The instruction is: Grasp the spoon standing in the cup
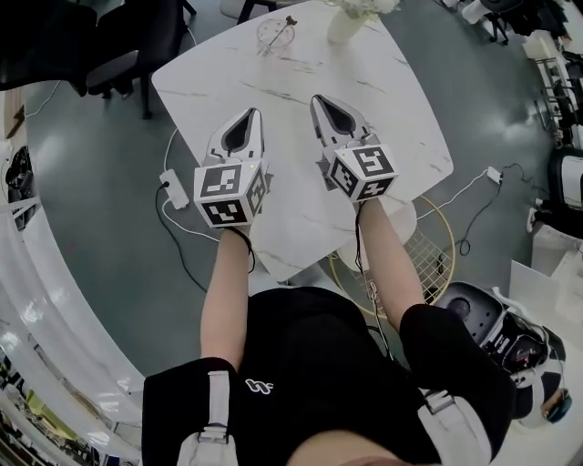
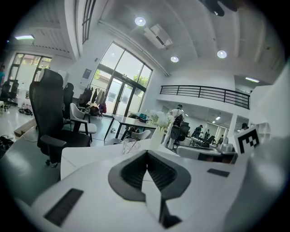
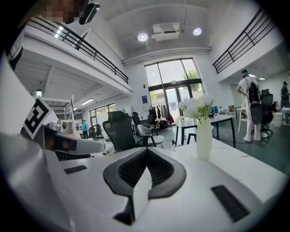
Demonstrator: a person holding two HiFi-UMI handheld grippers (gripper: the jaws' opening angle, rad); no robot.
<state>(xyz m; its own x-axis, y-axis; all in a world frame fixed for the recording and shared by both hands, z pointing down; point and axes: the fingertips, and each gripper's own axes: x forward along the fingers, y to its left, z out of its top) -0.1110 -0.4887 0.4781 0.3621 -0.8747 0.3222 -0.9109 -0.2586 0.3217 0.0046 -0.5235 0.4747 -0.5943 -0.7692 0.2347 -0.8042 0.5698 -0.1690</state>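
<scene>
1. Tabletop of white, grey-veined marble [image 1: 401, 118] fills the middle of the head view. The person's bare forearms hold the left gripper [image 1: 254, 114] and the right gripper [image 1: 318, 98] side by side above its near half.
2. Both grippers' jaws are pressed together with nothing between them. Each gripper view shows its ribbed black pads meeting in a point, on the left gripper [image 2: 146, 152] and on the right gripper [image 3: 146, 150].
3. The clear glass cup [image 1: 275, 35] stands at the table's far edge, well apart from both grippers. The thin spoon [image 1: 288, 22] stands in it, leaning to the right.
4. A white ceramic vase [image 1: 345, 25] of white flowers stands to the cup's right. Only the gripper views show it at full height [image 3: 204, 138].
5. Only the head view shows the floor, with a white power strip [image 1: 171, 187] and a gold wire stool [image 1: 430, 258] beside the table.
6. The left gripper view sets the cup [image 2: 129, 146] just above and left of the jaw tips, with a black office chair [image 2: 50, 115] to the left. The spoon cannot be made out there.
7. The right gripper view shows the cup [image 3: 168, 146] just right of the jaw tips, with the spoon's dark end [image 3: 174, 142] above its rim.
</scene>
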